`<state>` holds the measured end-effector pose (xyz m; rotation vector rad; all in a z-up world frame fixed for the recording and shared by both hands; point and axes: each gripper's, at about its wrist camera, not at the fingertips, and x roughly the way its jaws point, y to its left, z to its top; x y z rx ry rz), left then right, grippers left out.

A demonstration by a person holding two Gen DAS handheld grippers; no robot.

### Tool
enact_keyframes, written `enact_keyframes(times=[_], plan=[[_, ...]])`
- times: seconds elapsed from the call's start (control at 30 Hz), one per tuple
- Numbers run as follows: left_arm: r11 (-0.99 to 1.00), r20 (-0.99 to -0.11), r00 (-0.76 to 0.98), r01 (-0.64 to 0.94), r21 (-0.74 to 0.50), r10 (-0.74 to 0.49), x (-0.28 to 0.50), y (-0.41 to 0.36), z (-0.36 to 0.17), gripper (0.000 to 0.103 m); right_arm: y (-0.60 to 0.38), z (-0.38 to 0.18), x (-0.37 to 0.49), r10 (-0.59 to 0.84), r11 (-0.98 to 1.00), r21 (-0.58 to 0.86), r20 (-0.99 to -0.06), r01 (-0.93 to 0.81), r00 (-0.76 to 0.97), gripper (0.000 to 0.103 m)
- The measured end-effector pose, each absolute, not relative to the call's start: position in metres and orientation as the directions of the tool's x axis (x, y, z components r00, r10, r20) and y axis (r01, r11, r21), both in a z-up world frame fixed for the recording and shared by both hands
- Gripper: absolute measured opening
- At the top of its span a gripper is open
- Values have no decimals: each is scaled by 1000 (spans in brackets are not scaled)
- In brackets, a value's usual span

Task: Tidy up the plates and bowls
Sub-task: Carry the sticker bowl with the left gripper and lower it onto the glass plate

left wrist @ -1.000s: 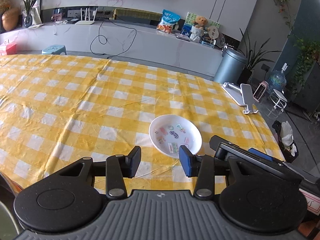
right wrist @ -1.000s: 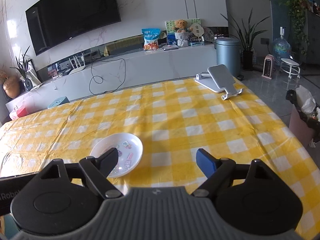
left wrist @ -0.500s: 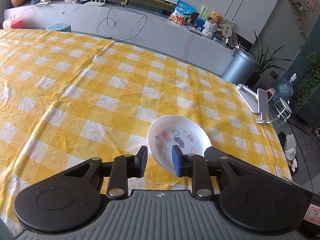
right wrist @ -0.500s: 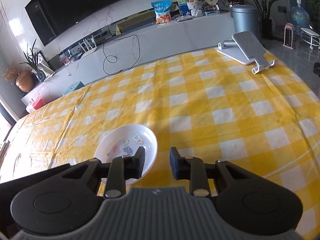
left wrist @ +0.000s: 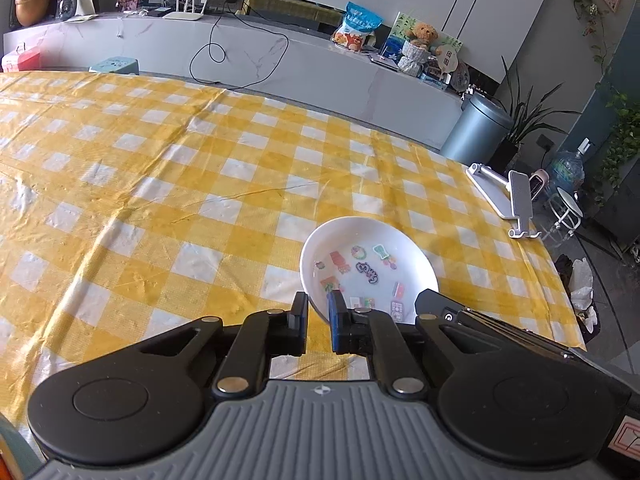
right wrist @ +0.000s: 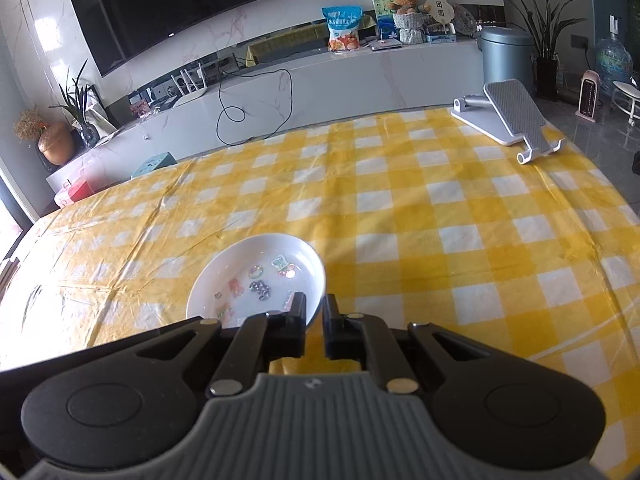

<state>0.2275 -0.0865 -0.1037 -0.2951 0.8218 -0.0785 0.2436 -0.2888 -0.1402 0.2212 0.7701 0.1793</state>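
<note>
Both tongs have narrowed since the earlier frames, from wide apart to pinched on the bowl (left wrist: 370,264) rim. Left tongs (left wrist: 318,312): fingers straddle the bowl's near-left edge, one pad inside, one outside, holding the rim. Right tongs (right wrist: 314,316): fingers straddle the near-right edge of the bowl (right wrist: 256,276) likewise, left pad inside, right pad outside. Bowl is white, shallow, with small coloured stickers on its inside; it sits directly ahead of both tongs over the yellow checked cloth (left wrist: 160,184). Whether it rests on the cloth or is lifted, cannot tell. Phone stand (right wrist: 508,120) lies well beyond the right tongs, far right, near the table edge
</note>
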Motion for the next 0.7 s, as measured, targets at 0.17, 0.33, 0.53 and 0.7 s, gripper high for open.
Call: enact_keyframes(times=[0.17, 0.33, 0.53, 0.7], plan=[[963, -716, 674, -25, -270, -183, 207, -84, -90, 11, -293, -127, 219, 264, 948, 312, -653, -66, 710, 5], [968, -737, 646, 14, -249, -199, 181, -83, -80, 11, -290, -116, 186, 256, 950, 307, -665, -55, 702, 4], [969, -776, 585, 88, -230, -237, 148, -83, -72, 11, -291, -109, 132, 234, 944, 331, -676, 4, 699, 4], [956, -787, 544, 137, -259, -291, 120, -79, -71, 12, -300, -107, 93, 247, 918, 392, -686, 60, 685, 4]])
